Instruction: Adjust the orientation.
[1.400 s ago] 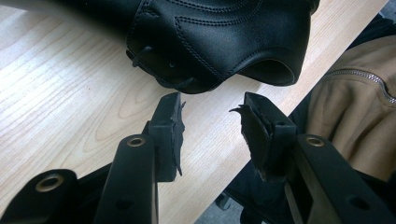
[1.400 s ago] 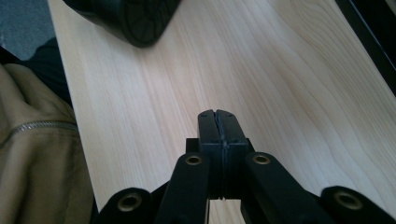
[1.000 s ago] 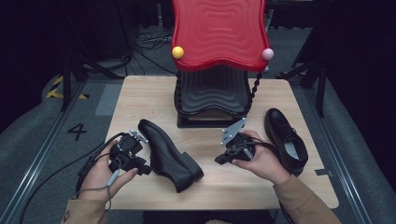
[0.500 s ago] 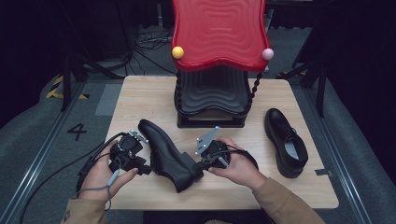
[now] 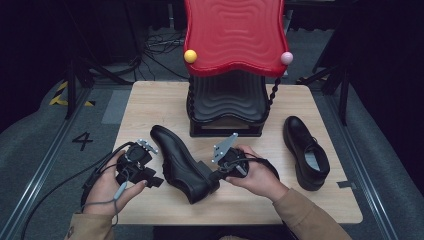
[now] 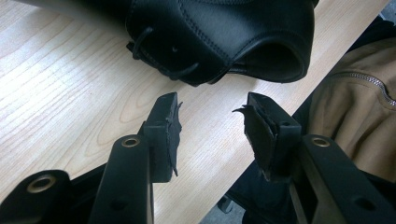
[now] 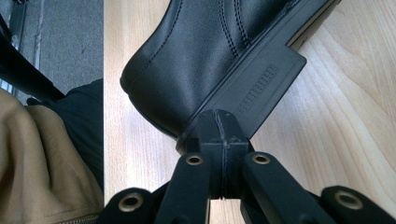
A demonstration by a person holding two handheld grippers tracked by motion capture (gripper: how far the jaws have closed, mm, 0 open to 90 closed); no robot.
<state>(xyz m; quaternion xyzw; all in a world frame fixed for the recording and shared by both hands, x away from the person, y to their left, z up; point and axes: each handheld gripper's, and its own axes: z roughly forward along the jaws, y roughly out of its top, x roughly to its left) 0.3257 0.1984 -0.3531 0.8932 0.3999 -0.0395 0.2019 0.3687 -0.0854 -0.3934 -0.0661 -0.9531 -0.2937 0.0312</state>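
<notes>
A black leather shoe (image 5: 180, 162) lies tipped on its side at the table's middle front. A second black shoe (image 5: 306, 152) stands upright at the right. My left gripper (image 5: 152, 177) rests just left of the tipped shoe; in the left gripper view its jaws stand open (image 6: 212, 123) with bare table between them, and the shoe's opening (image 6: 219, 37) lies just beyond the tips. My right gripper (image 5: 212, 175) is at that shoe's heel. Its pads are shut flat together (image 7: 222, 135) with nothing between them, and the tips touch the edge of the heel block (image 7: 261, 84).
A stand with a red wavy top (image 5: 235, 35) and black shelves (image 5: 227, 107) fills the table's back middle, with a yellow ball (image 5: 190, 56) and a pink ball (image 5: 286, 58) at its corners. The wooden table (image 5: 150, 105) ends close to my tan sleeves. Cables trail off the left edge.
My right hand has moved left, from beside the right shoe to the heel of the tipped shoe. The left hand and both shoes have stayed put.
</notes>
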